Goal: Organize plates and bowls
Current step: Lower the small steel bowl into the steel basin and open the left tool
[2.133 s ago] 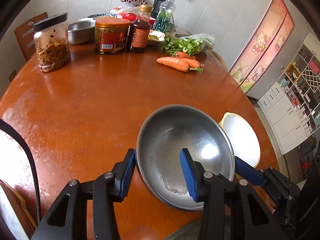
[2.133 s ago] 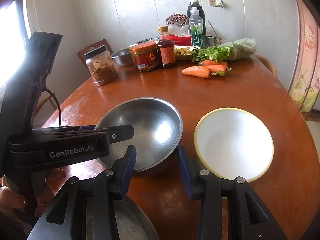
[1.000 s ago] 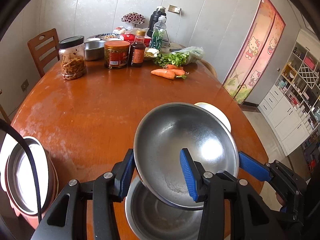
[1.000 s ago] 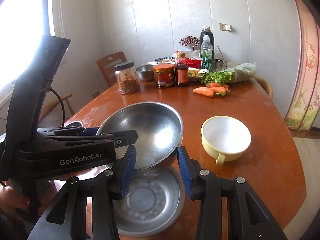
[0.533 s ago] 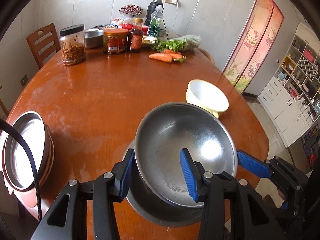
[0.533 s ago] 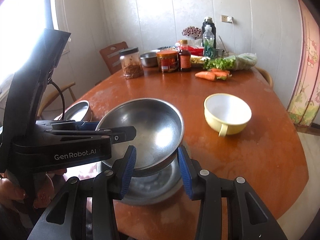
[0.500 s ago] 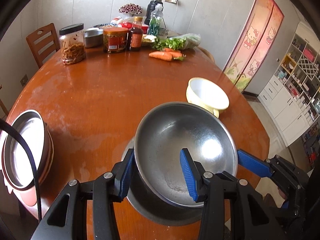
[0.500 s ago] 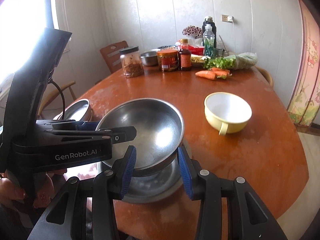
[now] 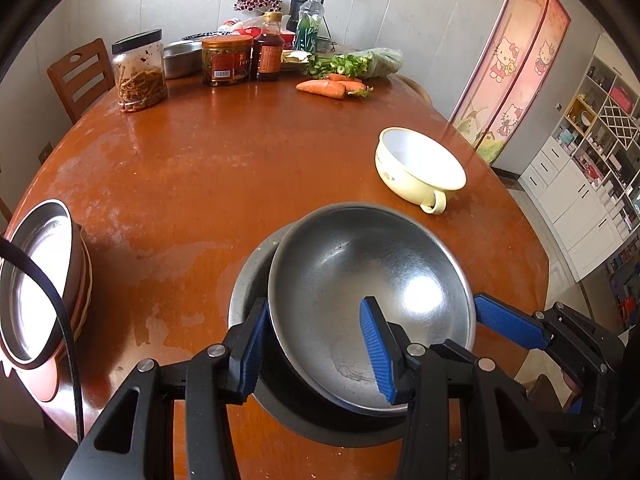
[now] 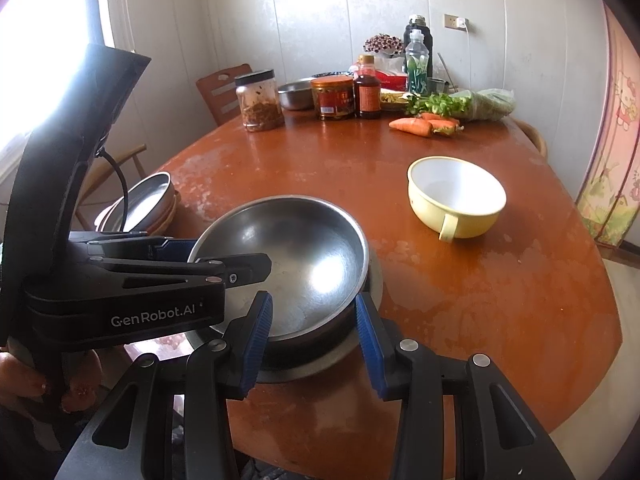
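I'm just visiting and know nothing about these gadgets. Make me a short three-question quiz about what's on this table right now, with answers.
1. True or false: the steel bowl is held by both hand-held grippers at once.
2. What lies directly under that bowl?
A. a carrot
B. a wider steel dish
C. a jar
3. Which vessel on the table has a handle?

Key
1. True: the left hand-held gripper and the right hand-held gripper each clamp its rim.
2. B, the wider steel dish.
3. The yellow bowl, standing apart to the right.
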Action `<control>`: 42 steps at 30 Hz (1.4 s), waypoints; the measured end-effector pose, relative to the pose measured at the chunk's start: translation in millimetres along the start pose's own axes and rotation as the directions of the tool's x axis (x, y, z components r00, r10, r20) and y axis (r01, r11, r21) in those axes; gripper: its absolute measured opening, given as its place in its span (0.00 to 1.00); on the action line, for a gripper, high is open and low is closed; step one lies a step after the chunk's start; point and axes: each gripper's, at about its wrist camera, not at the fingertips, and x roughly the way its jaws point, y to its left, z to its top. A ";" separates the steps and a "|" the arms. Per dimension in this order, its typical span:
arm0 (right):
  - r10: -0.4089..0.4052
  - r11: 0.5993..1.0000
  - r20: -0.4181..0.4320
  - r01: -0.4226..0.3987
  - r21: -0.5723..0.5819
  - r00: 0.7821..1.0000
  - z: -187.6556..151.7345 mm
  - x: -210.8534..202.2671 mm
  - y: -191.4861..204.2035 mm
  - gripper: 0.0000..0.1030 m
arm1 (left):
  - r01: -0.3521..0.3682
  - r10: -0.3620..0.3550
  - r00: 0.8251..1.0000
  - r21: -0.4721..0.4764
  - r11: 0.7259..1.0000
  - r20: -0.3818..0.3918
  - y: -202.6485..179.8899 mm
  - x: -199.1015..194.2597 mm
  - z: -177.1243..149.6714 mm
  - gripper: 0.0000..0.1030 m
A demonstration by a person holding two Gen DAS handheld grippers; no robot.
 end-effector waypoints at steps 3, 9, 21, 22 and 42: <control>-0.001 1.000 -0.002 0.001 -0.002 1.000 -0.5 1.1 -0.2 0.43 | -0.003 0.003 1.000 0.004 1.000 -0.004 0.0 1.6 -0.7 0.44; 0.000 1.000 -0.002 0.000 -0.005 1.000 0.0 3.2 -0.9 0.43 | -0.008 0.008 1.000 0.006 1.000 -0.005 1.0 5.2 -0.5 0.44; 0.013 1.000 0.000 -0.013 0.003 1.000 0.3 2.3 -1.0 0.43 | 0.003 -0.003 1.000 -0.010 1.000 0.003 5.3 2.3 2.4 0.45; 0.020 1.000 -0.002 -0.020 0.010 1.000 0.5 2.0 -2.5 0.43 | 0.003 -0.003 1.000 -0.012 1.000 0.002 5.9 2.2 2.6 0.44; -0.020 0.996 0.064 0.014 0.088 0.998 23.0 -10.5 -43.0 0.44 | 0.031 -0.030 0.999 -0.026 0.999 0.039 2.7 -12.6 30.7 0.46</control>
